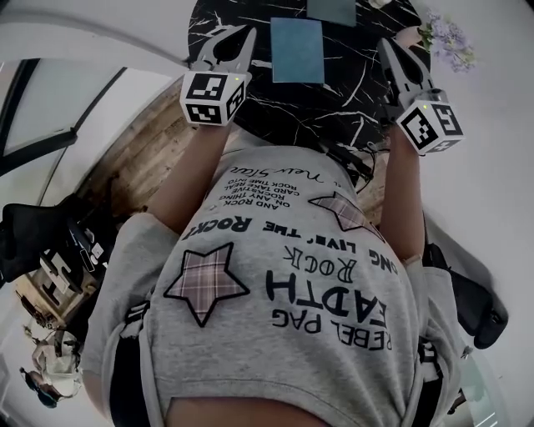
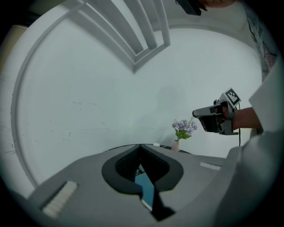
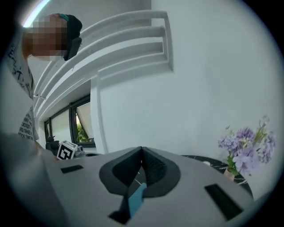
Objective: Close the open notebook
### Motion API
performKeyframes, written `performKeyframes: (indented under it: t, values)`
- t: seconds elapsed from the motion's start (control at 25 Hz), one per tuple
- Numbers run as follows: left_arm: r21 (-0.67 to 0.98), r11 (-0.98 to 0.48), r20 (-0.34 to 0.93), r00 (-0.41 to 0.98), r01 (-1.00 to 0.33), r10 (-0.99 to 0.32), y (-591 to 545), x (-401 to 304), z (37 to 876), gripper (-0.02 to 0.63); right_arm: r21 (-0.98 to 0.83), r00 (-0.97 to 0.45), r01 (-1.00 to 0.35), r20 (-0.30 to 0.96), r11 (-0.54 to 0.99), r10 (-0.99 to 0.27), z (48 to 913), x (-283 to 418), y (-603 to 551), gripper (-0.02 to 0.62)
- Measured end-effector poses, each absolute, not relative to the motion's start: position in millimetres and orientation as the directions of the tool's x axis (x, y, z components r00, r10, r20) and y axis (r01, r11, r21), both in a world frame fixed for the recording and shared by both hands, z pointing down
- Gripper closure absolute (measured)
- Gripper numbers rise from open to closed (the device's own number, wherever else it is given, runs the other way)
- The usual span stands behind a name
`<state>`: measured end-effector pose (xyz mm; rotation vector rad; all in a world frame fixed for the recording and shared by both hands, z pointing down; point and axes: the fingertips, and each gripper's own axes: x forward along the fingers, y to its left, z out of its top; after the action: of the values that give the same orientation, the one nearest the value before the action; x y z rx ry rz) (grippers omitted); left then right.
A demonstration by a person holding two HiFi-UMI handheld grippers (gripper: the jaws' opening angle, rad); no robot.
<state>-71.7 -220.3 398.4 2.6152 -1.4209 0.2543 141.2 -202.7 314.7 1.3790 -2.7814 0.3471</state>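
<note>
A blue notebook [image 1: 297, 50] lies closed and flat on the black marble table [image 1: 350, 100]. Both grippers hang above the table's near edge, apart from the notebook. My left gripper [image 1: 236, 33] is to the notebook's left, my right gripper [image 1: 390, 43] to its right. In the left gripper view the jaws [image 2: 140, 146] meet at their tips with nothing between them, and the notebook [image 2: 145, 188] shows far below through the gap. The right gripper's jaws [image 3: 142, 148] are likewise shut and empty, with the notebook [image 3: 136, 198] below.
A small vase of purple flowers [image 1: 449, 37] stands at the table's far right, near the right gripper. A second bluish flat item [image 1: 331, 10] lies beyond the notebook. A white wall is ahead. A wooden floor and black chairs [image 1: 33, 233] are at the left.
</note>
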Motion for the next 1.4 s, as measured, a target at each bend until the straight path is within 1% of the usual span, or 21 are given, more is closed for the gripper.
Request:
performKeyframes:
  t: [0.12, 0.2, 0.36, 0.68, 1.12, 1.4]
  values:
    - [-0.005, -0.541, 0.176, 0.532, -0.841, -0.828, -219.8, -71.9, 375.1, 0.597, -0.194, -0.586, -0.801, 0.056, 0.567, -0.808, 296.8, 156.0, -193.1, 0.583]
    - [-0.016, -0.54, 0.15, 0.532, -0.841, -0.833, -216.6, -72.5, 361.3, 0.597, -0.204, -0.575, -0.806, 0.049, 0.556, -0.817, 290.2, 165.2, -185.0, 0.583]
    - [0.002, -0.537, 0.106, 0.534, -0.844, -0.839, -212.5, -74.5, 342.9, 0.597, -0.178, -0.556, -0.822, 0.044, 0.541, -0.83, 278.7, 176.5, -172.2, 0.583]
    - [0.056, -0.513, 0.05, 0.515, -0.857, -0.856, -203.3, -81.6, 326.4, 0.597, -0.116, -0.494, -0.863, -0.019, 0.492, -0.869, 253.9, 191.5, -164.3, 0.583]
    - [0.068, -0.479, 0.037, 0.482, -0.875, -0.876, -201.0, -95.8, 322.6, 0.597, -0.07, -0.526, -0.847, -0.023, 0.527, -0.85, 246.1, 160.0, -167.3, 0.583]
    - [0.076, -0.474, 0.041, 0.478, -0.877, -0.878, -203.3, -96.8, 327.9, 0.597, -0.07, -0.525, -0.848, -0.016, 0.525, -0.851, 249.8, 156.9, -170.8, 0.583]
